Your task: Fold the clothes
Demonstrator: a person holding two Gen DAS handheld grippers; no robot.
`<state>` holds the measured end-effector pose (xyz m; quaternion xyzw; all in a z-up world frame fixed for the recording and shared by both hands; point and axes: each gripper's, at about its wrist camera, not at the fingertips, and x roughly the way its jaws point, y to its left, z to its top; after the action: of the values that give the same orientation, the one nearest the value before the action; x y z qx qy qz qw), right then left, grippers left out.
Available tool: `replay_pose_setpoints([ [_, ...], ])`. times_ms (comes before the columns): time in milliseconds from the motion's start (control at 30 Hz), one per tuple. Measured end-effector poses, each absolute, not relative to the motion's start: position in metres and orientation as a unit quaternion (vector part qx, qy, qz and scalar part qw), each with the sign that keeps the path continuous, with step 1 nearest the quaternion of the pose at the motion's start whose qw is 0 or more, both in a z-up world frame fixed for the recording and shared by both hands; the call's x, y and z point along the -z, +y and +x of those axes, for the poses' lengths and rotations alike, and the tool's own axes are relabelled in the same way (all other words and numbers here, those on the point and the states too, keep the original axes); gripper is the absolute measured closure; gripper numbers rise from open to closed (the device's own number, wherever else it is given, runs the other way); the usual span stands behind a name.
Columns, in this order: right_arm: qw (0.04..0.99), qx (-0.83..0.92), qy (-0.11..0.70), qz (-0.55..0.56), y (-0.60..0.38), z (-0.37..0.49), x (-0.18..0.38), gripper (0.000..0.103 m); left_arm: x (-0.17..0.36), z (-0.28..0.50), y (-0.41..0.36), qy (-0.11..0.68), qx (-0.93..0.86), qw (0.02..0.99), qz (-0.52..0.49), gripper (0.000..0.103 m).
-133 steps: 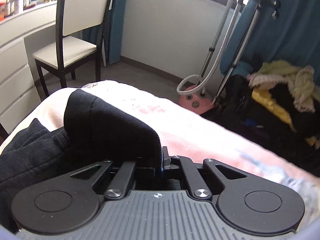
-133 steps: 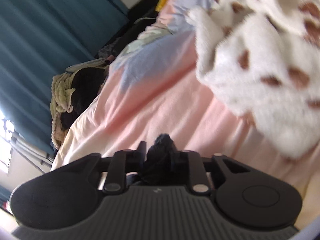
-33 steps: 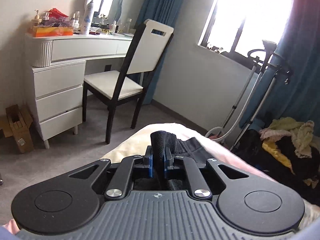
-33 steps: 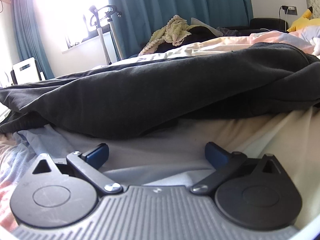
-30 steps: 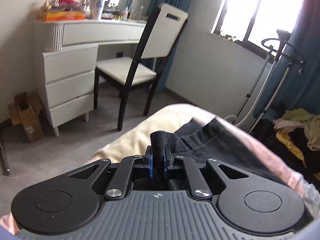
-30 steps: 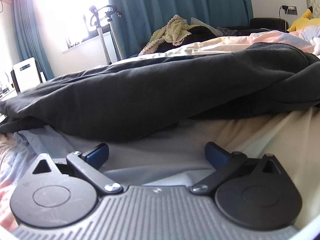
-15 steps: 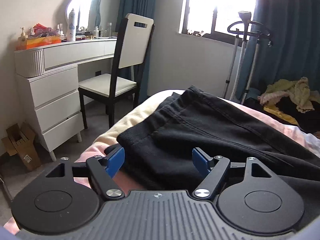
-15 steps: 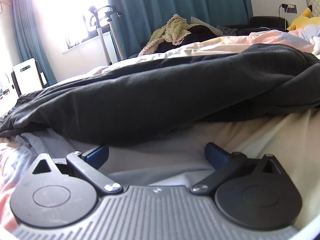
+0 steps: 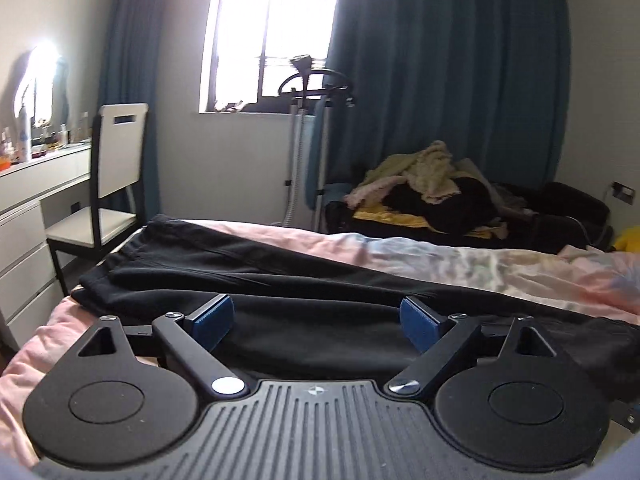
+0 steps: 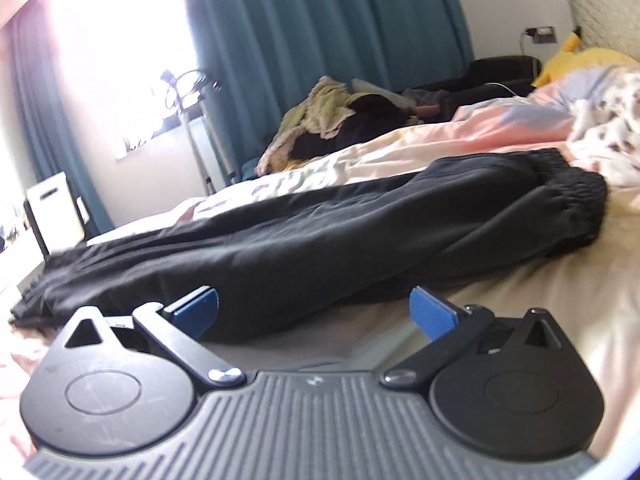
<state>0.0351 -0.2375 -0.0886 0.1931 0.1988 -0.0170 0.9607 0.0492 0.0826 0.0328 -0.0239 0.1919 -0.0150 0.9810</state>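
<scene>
- Trousers [image 10: 320, 236], black: laid lengthwise on the pink bedspread [image 9: 460, 264], legs stacked one on the other, elastic waistband toward the pillows; first lengthwise fold judged done.
- Left gripper [image 9: 316, 322]: jaws just been opening, now wide apart, nothing between them, cloth lying beyond.
- Right gripper [image 10: 312, 314]: jaws apart, empty.
- Remaining: crosswise folds.

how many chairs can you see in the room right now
1. A white chair with a black frame stands by the white dresser, left of the bed; it also shows at the right wrist view's left edge. Others may be hidden.
</scene>
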Motion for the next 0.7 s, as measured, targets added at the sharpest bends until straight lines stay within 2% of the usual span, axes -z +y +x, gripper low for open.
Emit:
replay_pose_setpoints([
  [300, 0.954, 0.015, 0.181, 0.239, -0.287, -0.007, 0.050, 0.000, 0.003, 0.002, -0.030, 0.193, 0.111, 0.975, 0.012, 0.010],
  [600, 0.951, 0.078, 0.186, 0.233, -0.400, 0.018, 0.025, 0.001, 0.046, -0.009, -0.041, 0.196, 0.170, 0.966, 0.007, 0.009],
  [633, 0.951, 0.080, 0.195, 0.227, -0.414, 0.025, 0.031, 0.002, 0.049, -0.008, -0.043, 0.197, 0.174, 0.965, 0.005, 0.009],
  [700, 0.944, 0.077, 0.219, 0.233, -0.439, 0.035, 0.047, 0.013, 0.053, -0.006, -0.049, 0.205, 0.181, 0.962, 0.005, 0.009],
])
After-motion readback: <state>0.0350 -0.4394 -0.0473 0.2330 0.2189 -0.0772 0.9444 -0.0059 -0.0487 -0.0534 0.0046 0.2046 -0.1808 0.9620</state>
